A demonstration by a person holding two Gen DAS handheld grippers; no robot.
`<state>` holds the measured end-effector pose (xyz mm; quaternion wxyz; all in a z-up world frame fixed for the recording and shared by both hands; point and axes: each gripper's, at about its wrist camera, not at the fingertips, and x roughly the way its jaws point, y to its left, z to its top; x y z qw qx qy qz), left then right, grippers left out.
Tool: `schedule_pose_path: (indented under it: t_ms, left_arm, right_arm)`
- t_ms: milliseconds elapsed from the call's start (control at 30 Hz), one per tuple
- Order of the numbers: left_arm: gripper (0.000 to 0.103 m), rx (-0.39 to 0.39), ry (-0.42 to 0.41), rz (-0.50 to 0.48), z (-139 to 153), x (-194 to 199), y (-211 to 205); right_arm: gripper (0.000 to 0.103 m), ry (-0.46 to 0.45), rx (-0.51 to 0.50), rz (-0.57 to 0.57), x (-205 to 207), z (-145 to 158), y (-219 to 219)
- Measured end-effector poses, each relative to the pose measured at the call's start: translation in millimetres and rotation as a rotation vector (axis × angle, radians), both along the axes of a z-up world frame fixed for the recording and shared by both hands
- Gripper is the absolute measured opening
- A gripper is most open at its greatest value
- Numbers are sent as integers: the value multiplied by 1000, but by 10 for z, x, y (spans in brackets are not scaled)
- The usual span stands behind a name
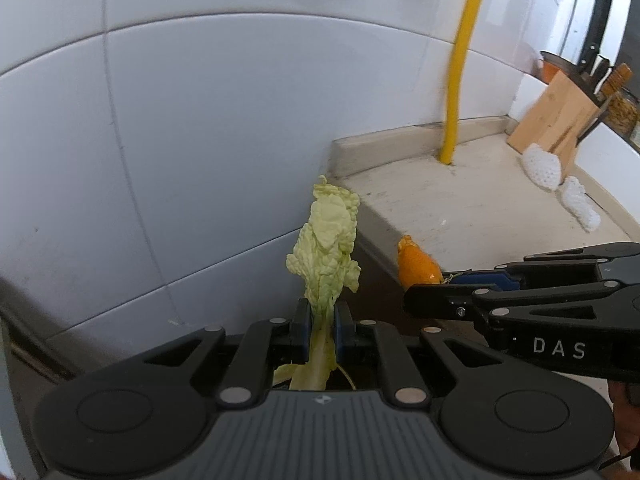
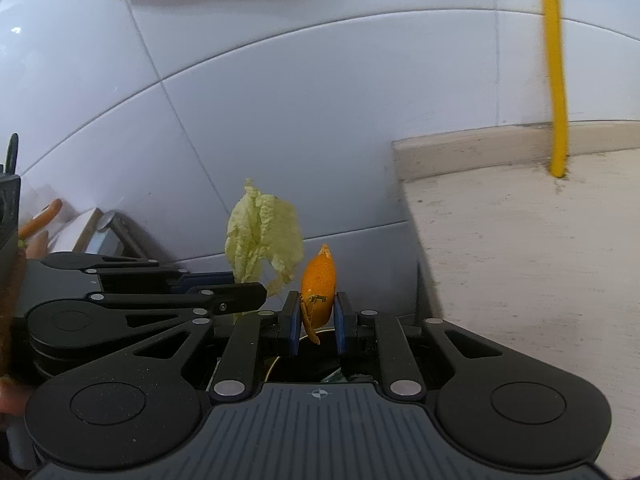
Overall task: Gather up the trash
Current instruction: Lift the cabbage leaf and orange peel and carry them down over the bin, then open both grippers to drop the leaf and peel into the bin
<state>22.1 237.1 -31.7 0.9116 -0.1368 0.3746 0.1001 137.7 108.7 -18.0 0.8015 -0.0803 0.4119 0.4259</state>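
Two scraps in hand, one per tool, both held off the counter's end beside the tiled wall [image 2: 280,128]. Left gripper [image 1: 322,330] is clamped on the pale stalk of a cabbage leaf [image 1: 326,240], the frilly blade standing up toward 12 o'clock and the stalk end hanging below the pads. Right gripper [image 2: 316,320] is pinched on an orange peel [image 2: 318,286], point up; in the left wrist view that tool enters from 3 o'clock, its tips close beside the leaf but not touching it. Beneath the right tongs sits a dark opening with a pale rim; likely a bin, though too little shows to be sure. Counter [image 2: 540,260] lies at 2 to 4 o'clock in the right view, yellow pipe [image 2: 556,80] rising from it at 1 o'clock. Two white foam nets [image 1: 544,166] rest by a knife block [image 1: 552,116] at 2 o'clock in the left view, probably trash not yet collected. Judgement: this is the drop. Centre each scrap over the opening before parting the pads; release one at a time so the tools don't collide. Leaf is limp and may cling to a pad, so open wide and wait for it to fall.
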Motion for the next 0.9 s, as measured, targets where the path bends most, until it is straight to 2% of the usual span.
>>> schedule_pose_path:
  t_ms: [367, 900]
  left_arm:
    - [8, -17, 50, 46, -177, -120, 133]
    - [8, -32, 126, 52, -403, -105, 148]
  right_arm:
    - [22, 36, -32, 33, -22, -180, 190]
    - [22, 97, -91, 24, 22, -506, 244]
